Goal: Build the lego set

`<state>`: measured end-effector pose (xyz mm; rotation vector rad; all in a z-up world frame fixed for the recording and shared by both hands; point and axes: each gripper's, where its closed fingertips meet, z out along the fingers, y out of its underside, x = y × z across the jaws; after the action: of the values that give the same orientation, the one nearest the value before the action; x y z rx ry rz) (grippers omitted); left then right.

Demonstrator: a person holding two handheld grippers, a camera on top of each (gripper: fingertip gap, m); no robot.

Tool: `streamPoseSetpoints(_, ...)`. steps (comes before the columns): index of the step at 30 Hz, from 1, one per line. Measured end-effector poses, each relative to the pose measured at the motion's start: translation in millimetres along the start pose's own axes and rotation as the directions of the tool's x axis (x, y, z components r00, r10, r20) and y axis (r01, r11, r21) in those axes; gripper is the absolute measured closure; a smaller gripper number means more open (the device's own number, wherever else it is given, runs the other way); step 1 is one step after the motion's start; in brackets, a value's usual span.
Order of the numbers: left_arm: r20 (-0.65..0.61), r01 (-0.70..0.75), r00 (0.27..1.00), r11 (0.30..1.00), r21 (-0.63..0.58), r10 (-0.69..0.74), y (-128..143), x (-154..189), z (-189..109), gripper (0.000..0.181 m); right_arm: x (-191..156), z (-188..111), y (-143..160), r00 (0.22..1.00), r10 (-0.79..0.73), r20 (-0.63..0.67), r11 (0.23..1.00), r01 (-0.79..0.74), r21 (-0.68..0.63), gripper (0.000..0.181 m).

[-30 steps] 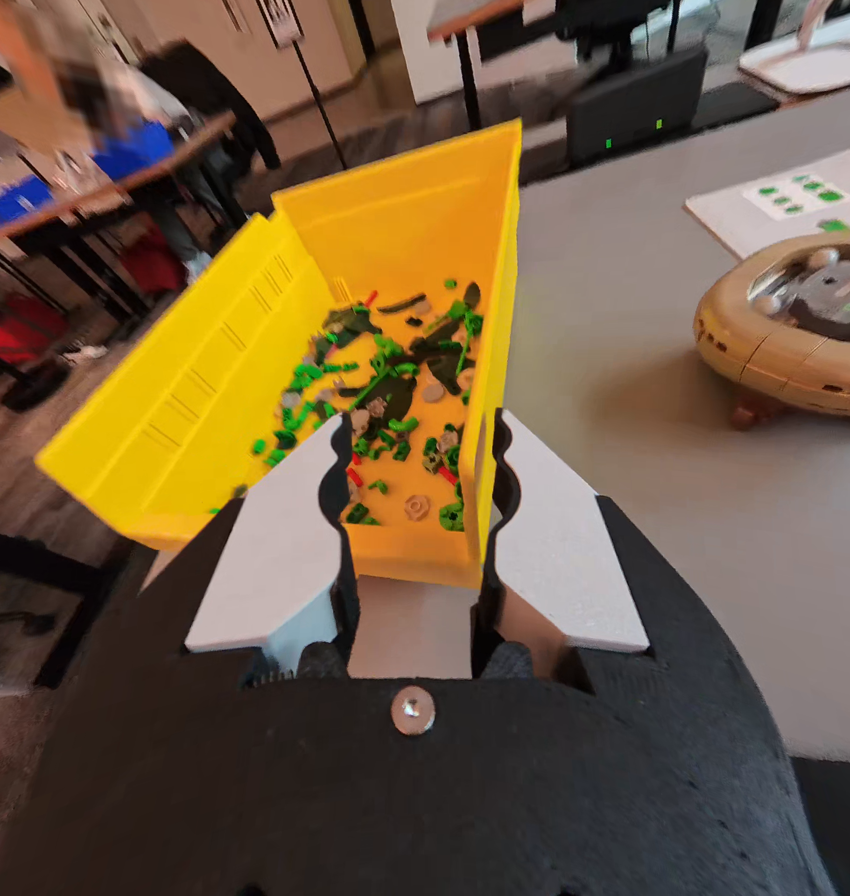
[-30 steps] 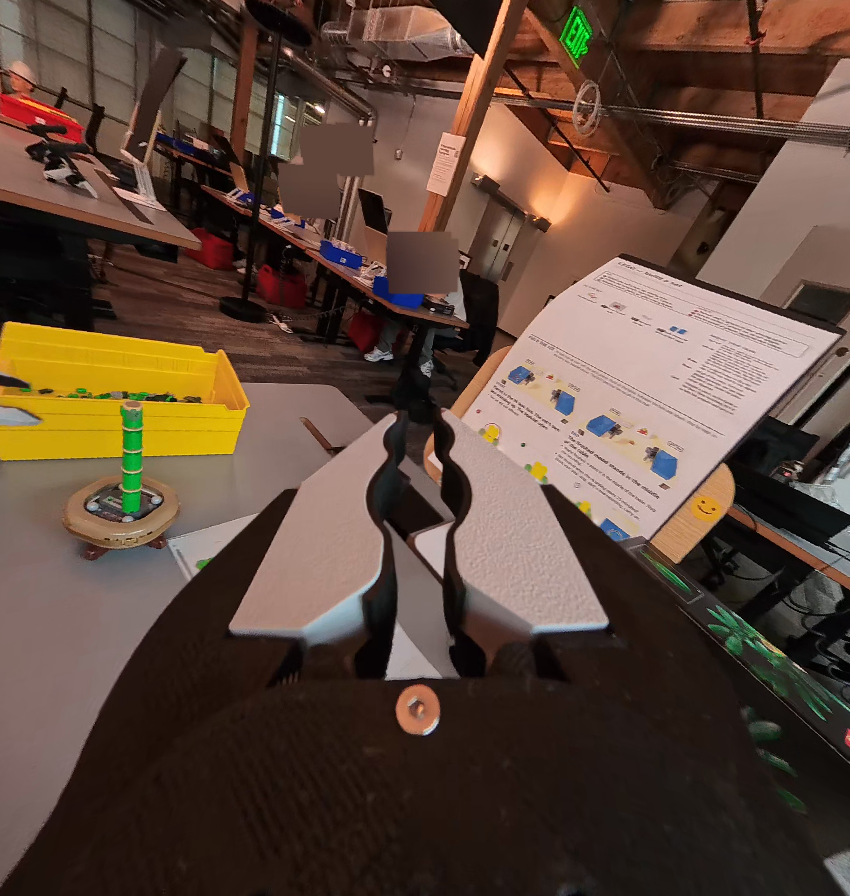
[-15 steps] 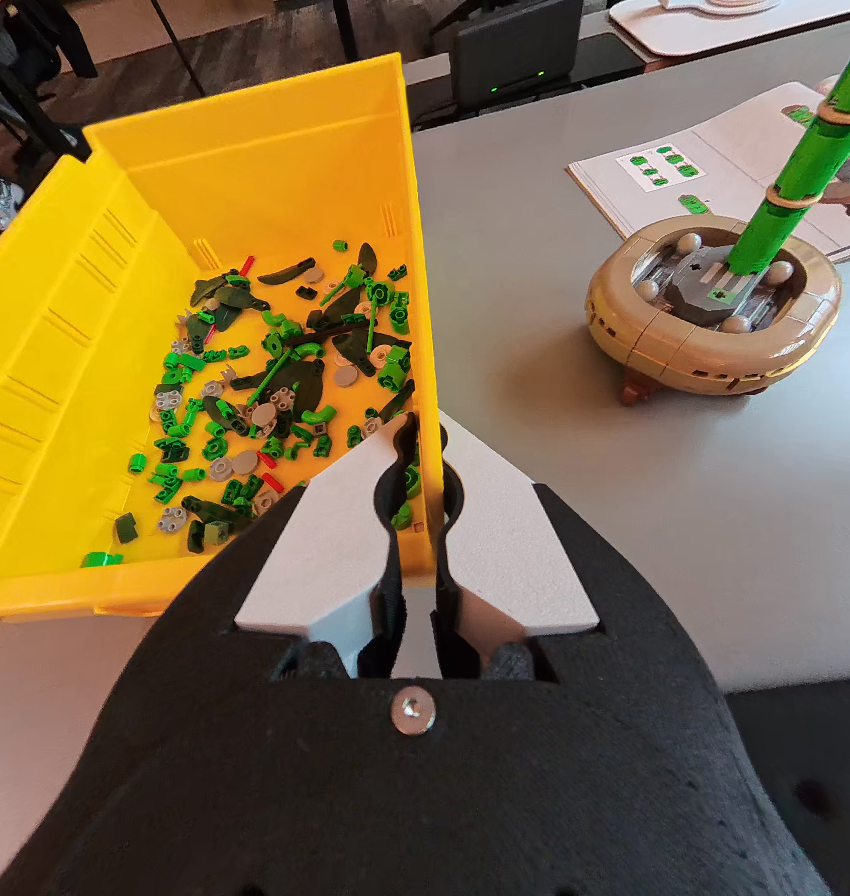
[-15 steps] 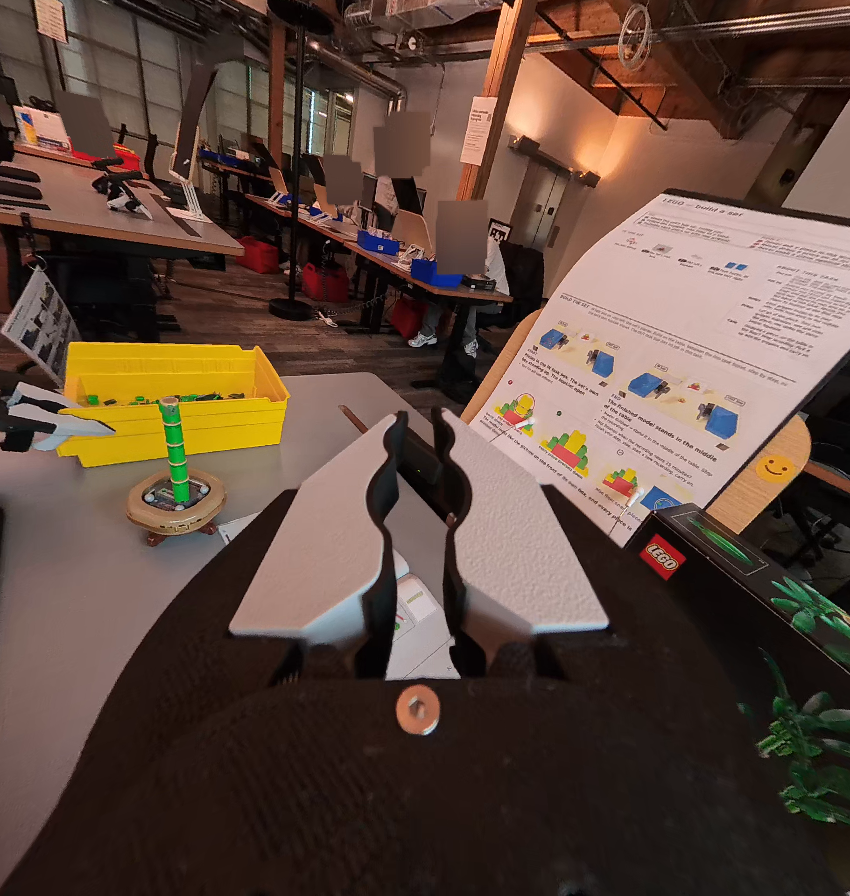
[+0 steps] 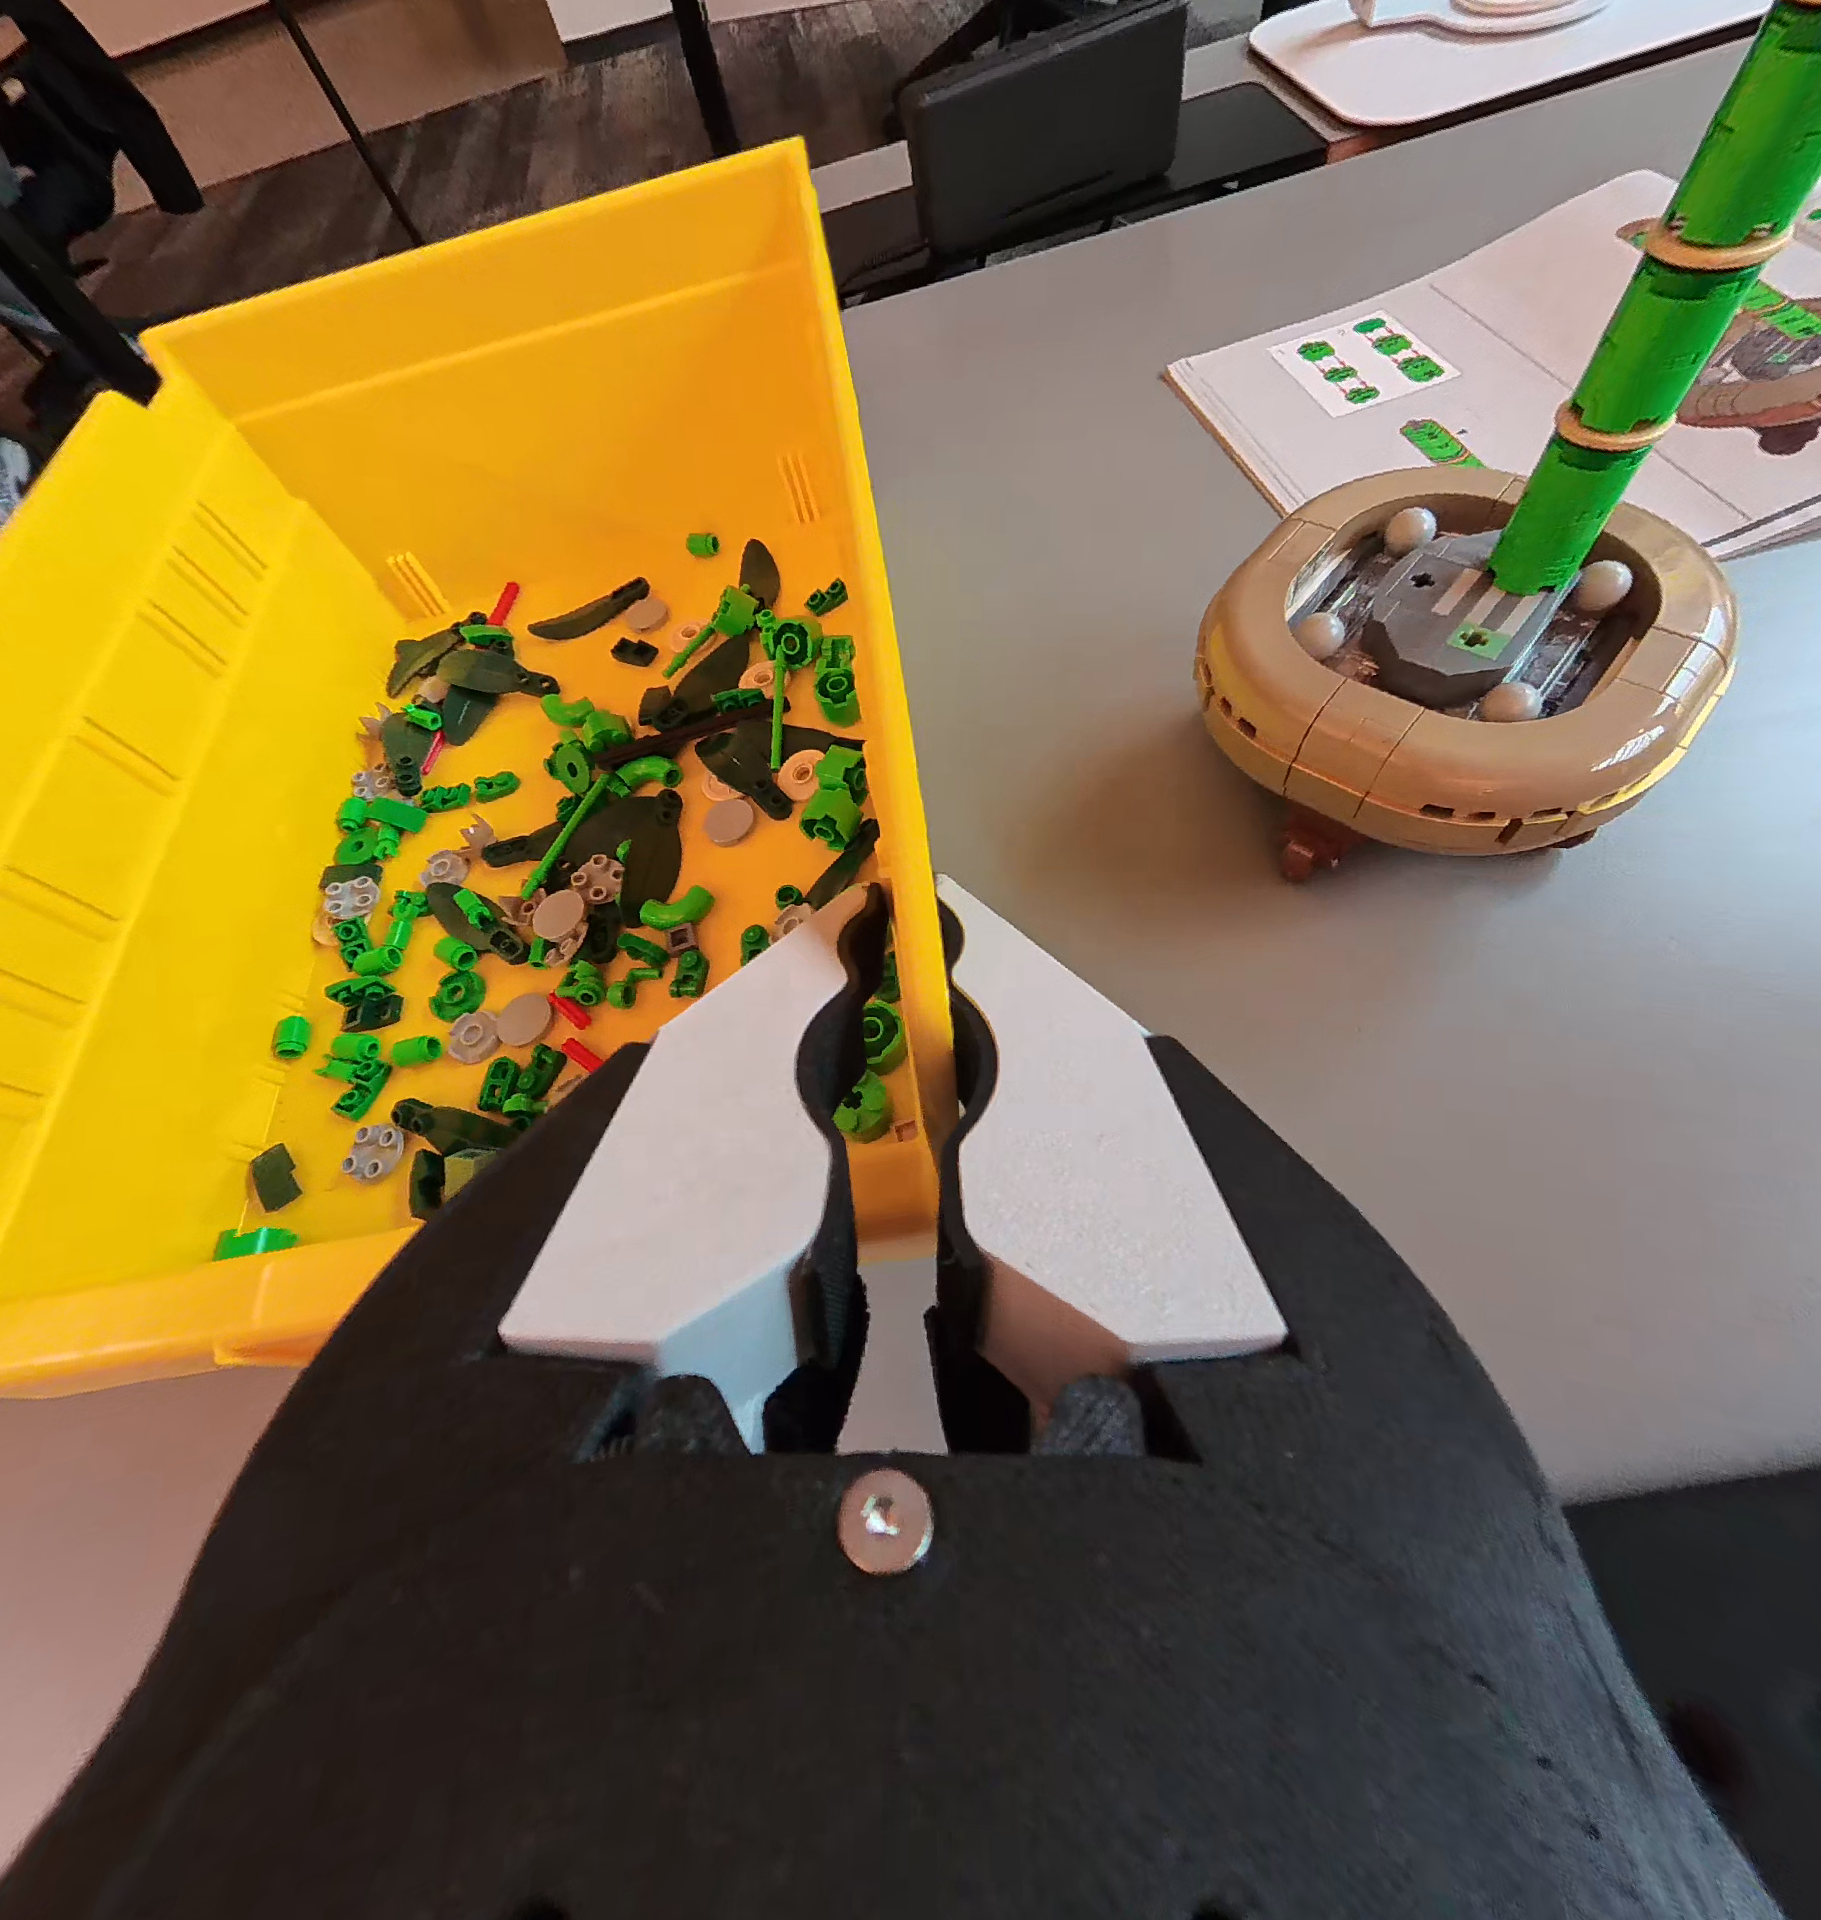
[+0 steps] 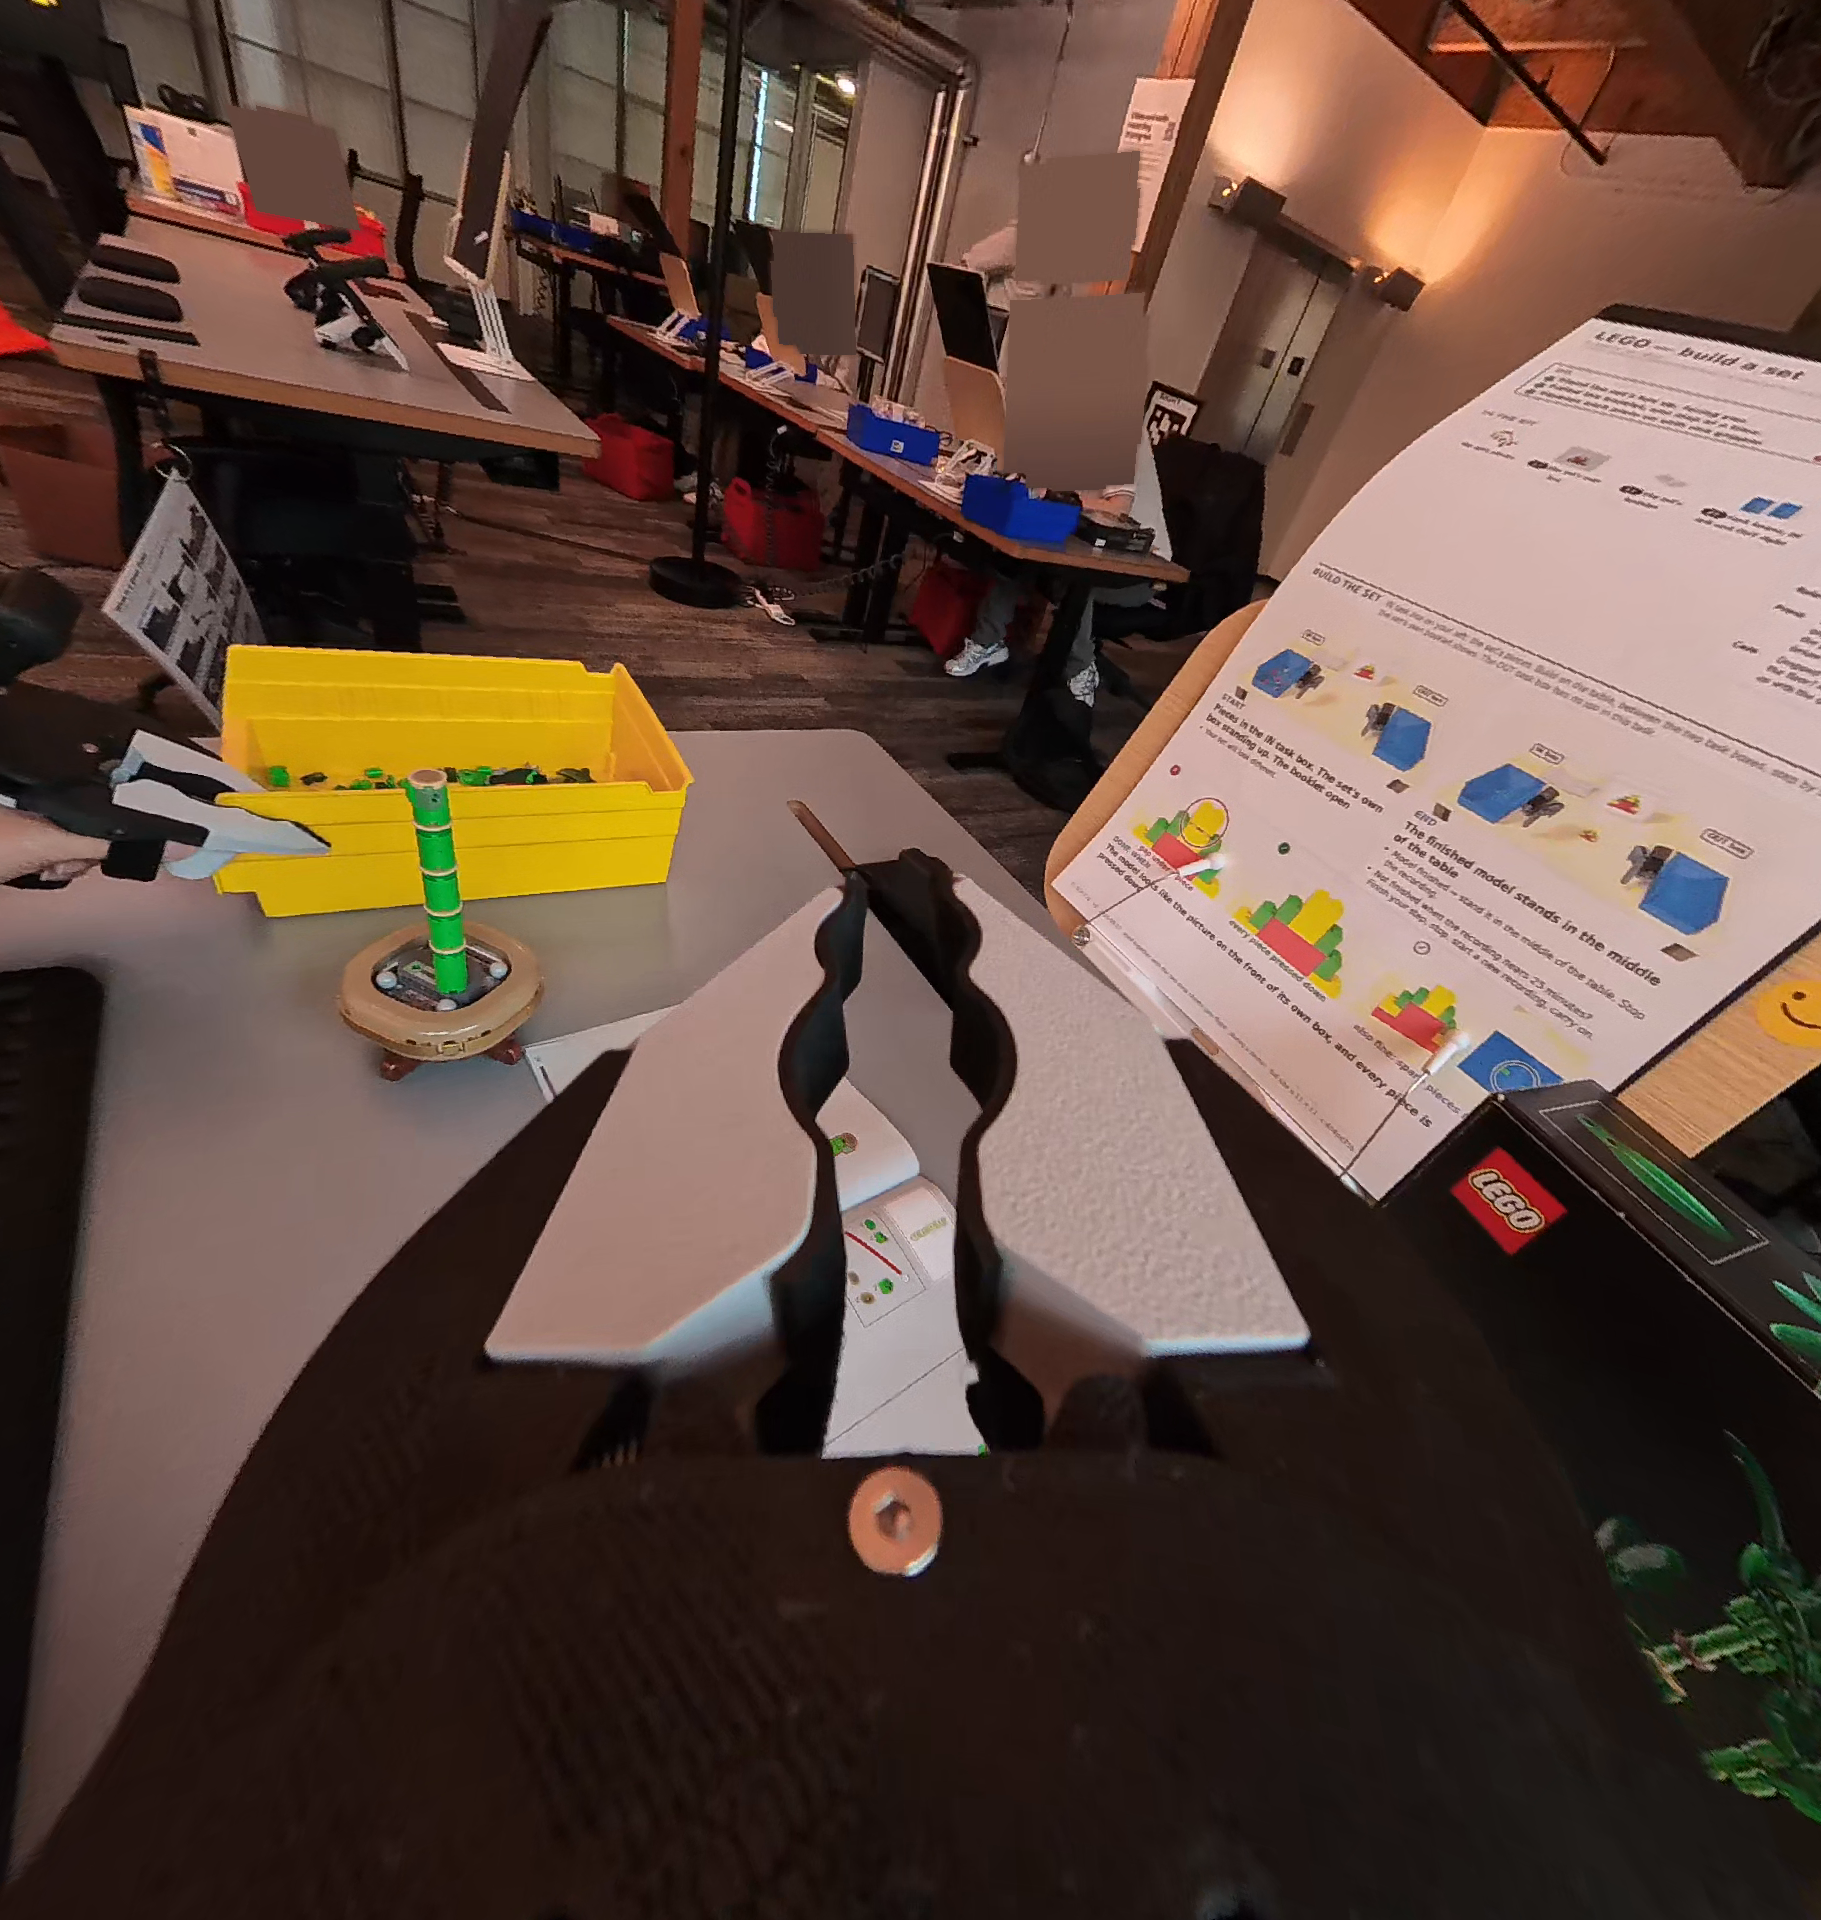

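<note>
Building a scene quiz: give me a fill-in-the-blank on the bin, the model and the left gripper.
1. The loose pieces lie in a ____ bin.
2. The left gripper has its fingers astride the bin's ____.
3. A ____ stalk rises from the tan base.
4. The open booklet lies ____ the base.

Missing: yellow; wall; green; behind

Left gripper (image 5: 911, 914) swung from bin's end over to its 3 o'clock wall and closed onto that wall of the yellow bin (image 5: 532, 416). Right gripper (image 6: 901, 883) jaws widened from near-closed; it tipped down toward the booklet (image 6: 885, 1247).
</note>
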<state>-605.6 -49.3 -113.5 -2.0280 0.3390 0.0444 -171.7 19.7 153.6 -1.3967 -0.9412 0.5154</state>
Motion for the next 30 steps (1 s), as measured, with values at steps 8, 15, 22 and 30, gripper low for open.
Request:
streamPoseSetpoints(8,0.042,0.008,0.999,0.979,0.206,-0.017,-29.5,-2.4,-16.9,0.162,7.4,0.2,6.9,0.999,-0.013,-0.041,0.999,0.011,-0.038,0.167)
streamPoseSetpoints(15,0.038,0.04,0.997,0.918,0.394,-0.06,-72.2,-13.4,-59.0,0.15,8.9,-0.3,8.2,0.999,-0.012,-0.045,0.999,0.01,-0.044,0.167)
streamPoseSetpoints(22,-0.003,0.047,0.999,0.919,0.392,-0.049,-90.4,0.0,-73.7,0.152,20.6,-3.9,19.3,0.995,-0.014,-0.101,0.994,0.003,-0.106,0.165)
streamPoseSetpoints(30,-0.216,-0.059,0.972,0.986,0.154,0.092,-86.5,80.1,-64.1,0.152,25.0,6.1,63.5,0.991,-0.069,-0.114,0.938,0.026,-0.347,0.16)
